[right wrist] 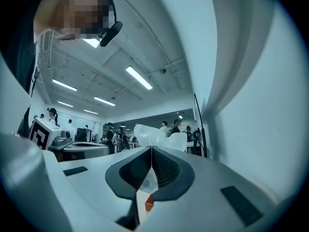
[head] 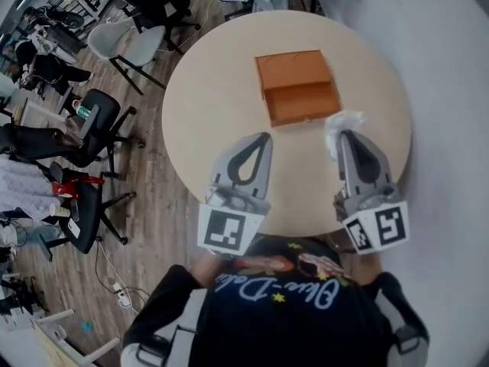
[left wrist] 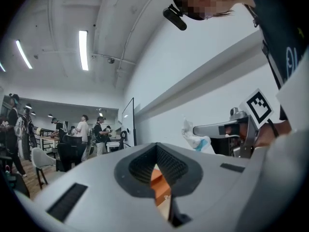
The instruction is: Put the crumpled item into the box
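An open orange cardboard box (head: 298, 90) lies in the middle of the round beige table (head: 206, 105). My right gripper (head: 344, 133) is shut on the crumpled white item (head: 341, 123), held just right of the box's near corner and above the table. In the right gripper view the crumpled white item (right wrist: 159, 138) sticks out past the shut tips of the right gripper (right wrist: 151, 148). My left gripper (head: 266, 135) is shut with nothing in it, near the box's front edge. Seen from the left gripper (left wrist: 157, 145), the crumpled item (left wrist: 195, 138) hangs at the right.
Office chairs (head: 95, 121) stand on the wood floor left of the table. A white wall (head: 443, 67) runs close along the table's right side. Several people (left wrist: 82, 129) stand far back in the room.
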Action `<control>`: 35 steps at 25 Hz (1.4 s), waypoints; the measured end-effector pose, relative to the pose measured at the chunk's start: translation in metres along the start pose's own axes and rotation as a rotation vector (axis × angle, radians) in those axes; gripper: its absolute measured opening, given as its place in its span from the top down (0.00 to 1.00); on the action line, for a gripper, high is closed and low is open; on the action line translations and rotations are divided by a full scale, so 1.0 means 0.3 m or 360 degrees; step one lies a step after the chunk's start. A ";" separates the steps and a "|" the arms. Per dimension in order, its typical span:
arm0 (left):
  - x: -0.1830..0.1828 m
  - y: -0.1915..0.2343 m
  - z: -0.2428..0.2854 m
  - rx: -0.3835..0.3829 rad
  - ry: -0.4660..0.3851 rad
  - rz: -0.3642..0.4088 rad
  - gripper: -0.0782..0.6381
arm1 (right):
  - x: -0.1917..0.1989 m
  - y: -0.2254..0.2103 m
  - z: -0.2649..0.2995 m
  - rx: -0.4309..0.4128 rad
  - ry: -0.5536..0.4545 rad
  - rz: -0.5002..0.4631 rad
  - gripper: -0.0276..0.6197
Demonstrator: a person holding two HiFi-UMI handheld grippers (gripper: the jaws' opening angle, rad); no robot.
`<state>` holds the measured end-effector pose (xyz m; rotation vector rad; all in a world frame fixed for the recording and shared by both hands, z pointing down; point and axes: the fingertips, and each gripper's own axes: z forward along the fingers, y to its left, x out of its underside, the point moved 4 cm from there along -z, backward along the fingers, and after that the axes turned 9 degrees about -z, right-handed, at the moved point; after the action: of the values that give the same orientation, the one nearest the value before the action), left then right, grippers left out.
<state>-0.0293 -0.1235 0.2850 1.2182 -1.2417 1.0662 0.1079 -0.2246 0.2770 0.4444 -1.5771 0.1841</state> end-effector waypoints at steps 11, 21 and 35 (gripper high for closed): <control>0.001 -0.081 0.021 -0.0285 -0.0007 0.0012 0.90 | 0.020 -0.117 0.015 -0.0258 -0.0029 0.0012 0.95; -0.022 -0.047 0.032 -0.0398 0.0015 0.0059 0.90 | 0.070 -0.152 0.105 -0.0348 0.0012 0.0054 0.95; 0.011 0.097 0.127 -0.0373 0.0057 0.0016 0.90 | 0.156 -0.158 0.306 -0.0323 0.0125 -0.0015 0.95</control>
<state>-0.0614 -0.1590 0.2882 1.0109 -1.3062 0.9171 0.0417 -0.3106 0.3100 0.2824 -1.4987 0.0330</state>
